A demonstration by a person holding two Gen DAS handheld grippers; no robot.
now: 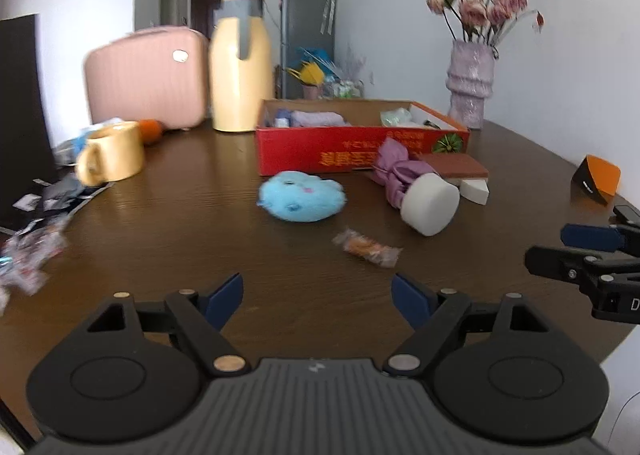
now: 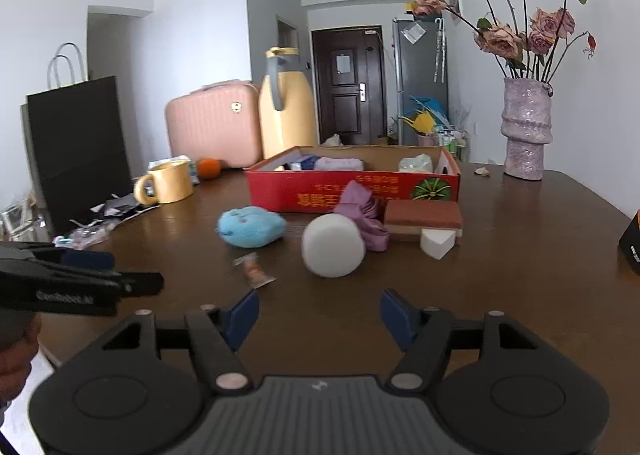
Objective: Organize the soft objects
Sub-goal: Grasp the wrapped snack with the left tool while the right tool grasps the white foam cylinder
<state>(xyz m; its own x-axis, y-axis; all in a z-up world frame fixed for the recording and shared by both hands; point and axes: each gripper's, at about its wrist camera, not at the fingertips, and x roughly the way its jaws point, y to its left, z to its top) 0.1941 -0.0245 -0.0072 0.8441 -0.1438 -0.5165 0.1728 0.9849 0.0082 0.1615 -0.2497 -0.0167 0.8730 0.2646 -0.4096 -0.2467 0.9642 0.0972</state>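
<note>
A blue plush toy lies on the brown table in front of a red cardboard box that holds folded cloths. To its right sit a purple cloth bundle, a white round sponge, a brown-and-cream sponge block and a white wedge sponge. My left gripper hovers open over the table's near side, nothing between its blue pads. My right gripper is open too, short of the white round sponge.
A wrapped snack lies near the grippers. A yellow mug, an orange, a pink case, a yellow jug, a flower vase and a black paper bag ring the table. Wrappers litter the left edge.
</note>
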